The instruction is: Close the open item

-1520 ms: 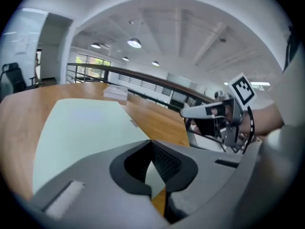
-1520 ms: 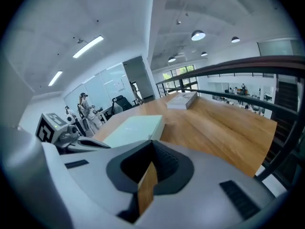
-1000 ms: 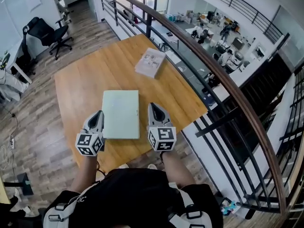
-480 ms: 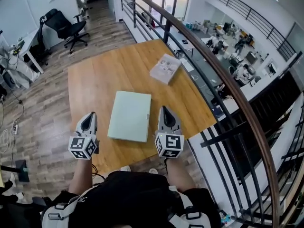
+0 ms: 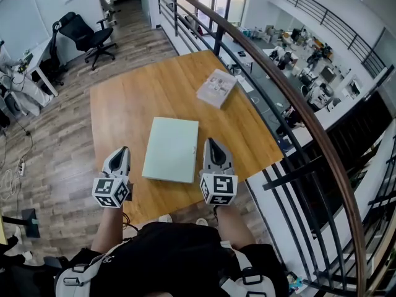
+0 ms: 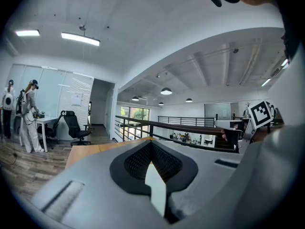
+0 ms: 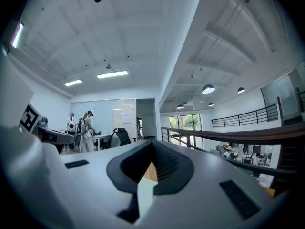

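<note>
A pale green laptop (image 5: 171, 149) lies flat on the wooden table (image 5: 124, 104) with its lid down. My left gripper (image 5: 122, 151) hovers to the laptop's left near the table's front edge, apart from it. My right gripper (image 5: 211, 143) hovers just off the laptop's right edge. Both point away from me. In the left gripper view the left gripper (image 6: 151, 143) has its jaws together with nothing between them. In the right gripper view the right gripper (image 7: 153, 145) looks the same, and a sliver of table shows past the tips. The laptop is hidden in both gripper views.
A white booklet (image 5: 216, 87) lies at the table's far right corner. A dark railing (image 5: 272, 79) runs close along the table's right side over a drop to a lower floor. An office chair (image 5: 86, 36) stands at the far left. People (image 6: 28, 116) stand at a desk.
The head view has shifted, so the table sits further right in it. My left gripper now stands further from the laptop's left edge. Both grippers stay shut.
</note>
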Action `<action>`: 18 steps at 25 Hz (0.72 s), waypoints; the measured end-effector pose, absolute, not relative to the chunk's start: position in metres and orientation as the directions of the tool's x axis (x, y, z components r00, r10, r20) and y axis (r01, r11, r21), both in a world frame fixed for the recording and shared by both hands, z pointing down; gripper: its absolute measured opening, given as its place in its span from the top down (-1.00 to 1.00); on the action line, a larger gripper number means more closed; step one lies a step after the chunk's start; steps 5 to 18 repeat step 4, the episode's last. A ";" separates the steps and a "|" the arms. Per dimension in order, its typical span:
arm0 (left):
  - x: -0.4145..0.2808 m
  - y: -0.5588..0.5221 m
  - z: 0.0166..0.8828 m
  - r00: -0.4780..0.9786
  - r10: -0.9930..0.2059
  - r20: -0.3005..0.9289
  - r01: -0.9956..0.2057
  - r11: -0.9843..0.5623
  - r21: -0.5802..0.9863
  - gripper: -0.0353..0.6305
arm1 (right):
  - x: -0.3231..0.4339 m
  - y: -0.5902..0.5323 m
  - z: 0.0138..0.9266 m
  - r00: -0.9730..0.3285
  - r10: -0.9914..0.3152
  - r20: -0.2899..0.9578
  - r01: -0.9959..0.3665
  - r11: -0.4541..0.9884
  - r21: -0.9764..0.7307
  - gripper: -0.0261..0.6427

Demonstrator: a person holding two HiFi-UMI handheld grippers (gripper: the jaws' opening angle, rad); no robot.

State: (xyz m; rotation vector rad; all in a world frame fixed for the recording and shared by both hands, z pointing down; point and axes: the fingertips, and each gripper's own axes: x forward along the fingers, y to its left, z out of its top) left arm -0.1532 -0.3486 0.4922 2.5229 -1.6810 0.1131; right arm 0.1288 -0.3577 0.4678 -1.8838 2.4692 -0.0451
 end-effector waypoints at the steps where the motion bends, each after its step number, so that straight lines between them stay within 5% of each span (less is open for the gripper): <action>1: -0.153 -0.348 0.492 0.385 -0.915 0.121 -0.923 -0.382 0.046 0.89 | 0.128 -0.357 0.467 -0.265 -0.964 -0.013 -0.964 0.265 -0.036 0.91; 18: -0.151 -0.347 0.492 0.384 -0.916 0.119 -0.923 -0.383 0.030 0.89 | 0.125 -0.354 0.465 -0.269 -0.963 -0.020 -0.963 0.270 -0.020 0.91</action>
